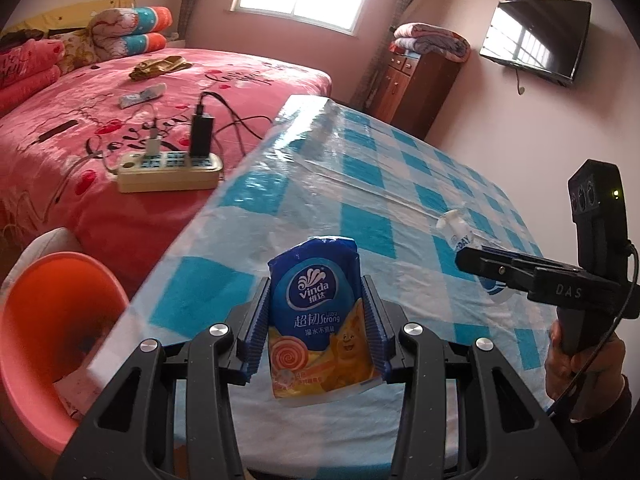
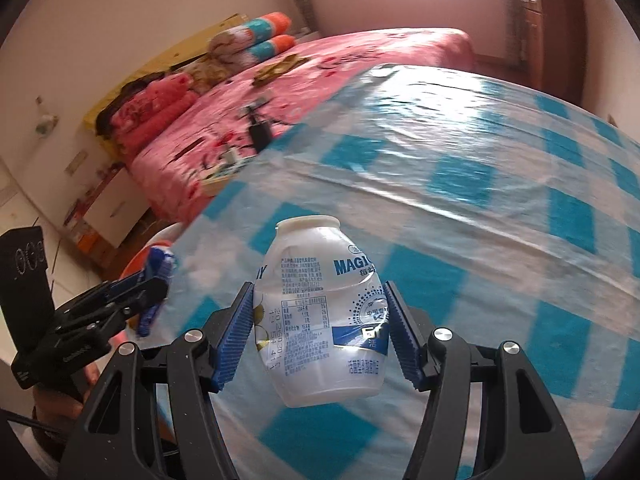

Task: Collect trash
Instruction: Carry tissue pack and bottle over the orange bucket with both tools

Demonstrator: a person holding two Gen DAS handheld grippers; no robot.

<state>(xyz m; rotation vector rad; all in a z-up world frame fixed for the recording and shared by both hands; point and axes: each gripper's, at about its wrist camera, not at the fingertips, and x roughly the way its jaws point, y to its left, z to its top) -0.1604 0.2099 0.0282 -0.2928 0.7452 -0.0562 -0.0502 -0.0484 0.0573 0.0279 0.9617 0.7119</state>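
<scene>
A blue and orange tissue packet [image 1: 316, 316] is being gripped by the left gripper [image 1: 316, 320], its ribbed blue pads [image 1: 256, 320] pressed in on both long sides. The packet is being held with its long axis running along the fingers, the blue end pointing away from the camera and the orange end nearest the gripper body. It is being carried above the checked tablecloth [image 1: 400, 184], close to the table's left edge.

A clear plastic bottle [image 2: 320, 312] with a white neck is being clamped by the right gripper [image 2: 320, 320], the pads [image 2: 236, 332] bearing on its dented sides at a moderate spread. Its long axis is likewise being kept in line with the fingers, the uncapped mouth pointing away and the base hanging nearest the camera. It is being held over the near part of the table.

Beyond both items, the blue and white cloth, covered with a shiny clear sheet, is being left bare all the way to the far edge. Just past the left edge, lower down, an orange bin [image 1: 52, 320] is being seen partly, and behind it a pink bed [image 1: 120, 120] carrying a power strip [image 1: 168, 172] with plugged cables. Past the far corner a wooden cabinet [image 1: 416, 84] is standing against the wall, well apart.
</scene>
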